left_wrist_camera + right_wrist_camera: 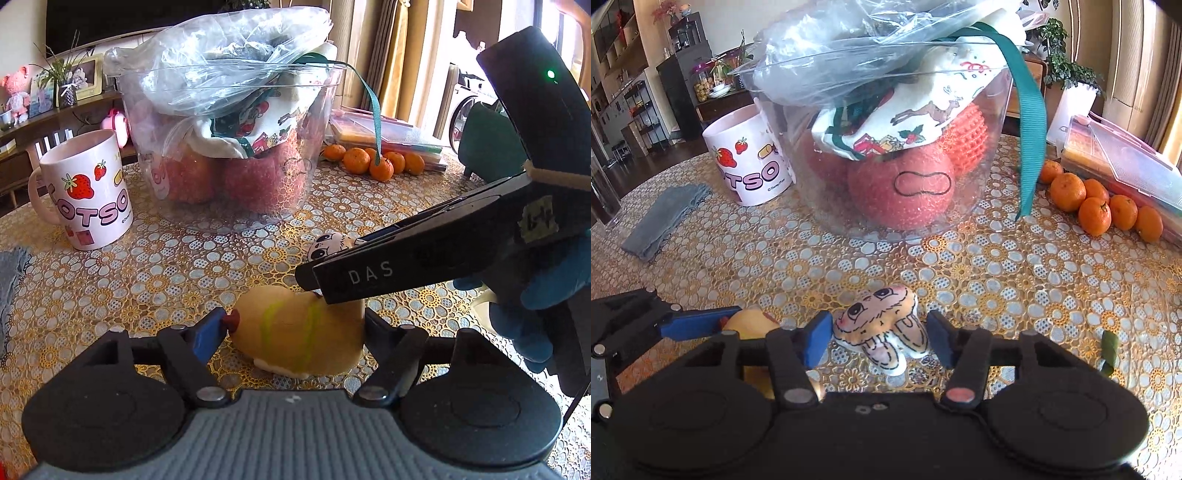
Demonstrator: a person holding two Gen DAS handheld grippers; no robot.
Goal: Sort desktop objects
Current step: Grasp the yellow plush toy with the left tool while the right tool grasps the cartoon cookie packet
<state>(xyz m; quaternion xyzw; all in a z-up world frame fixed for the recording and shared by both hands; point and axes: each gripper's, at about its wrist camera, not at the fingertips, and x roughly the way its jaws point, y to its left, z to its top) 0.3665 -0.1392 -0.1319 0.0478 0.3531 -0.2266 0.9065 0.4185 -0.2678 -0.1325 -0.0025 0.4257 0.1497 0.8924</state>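
left gripper (295,328) open around yellow plush (299,332), on table (166,266) in front of clear tub (229,147). right gripper (877,338) open around bunny plush (882,325), beside it. risk: grippers crowd, collide; off-centre squeeze squirts soft plush sideways.

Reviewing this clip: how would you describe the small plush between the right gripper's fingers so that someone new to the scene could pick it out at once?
Start at the big clear tub of pink balls on the floral tablecloth. Nearer the camera, between the open fingers of the right gripper, lies a small rabbit plush. Its white fabric, inked eyes and ears set it apart from the plain yellow plush beside it, which sits within the left gripper.
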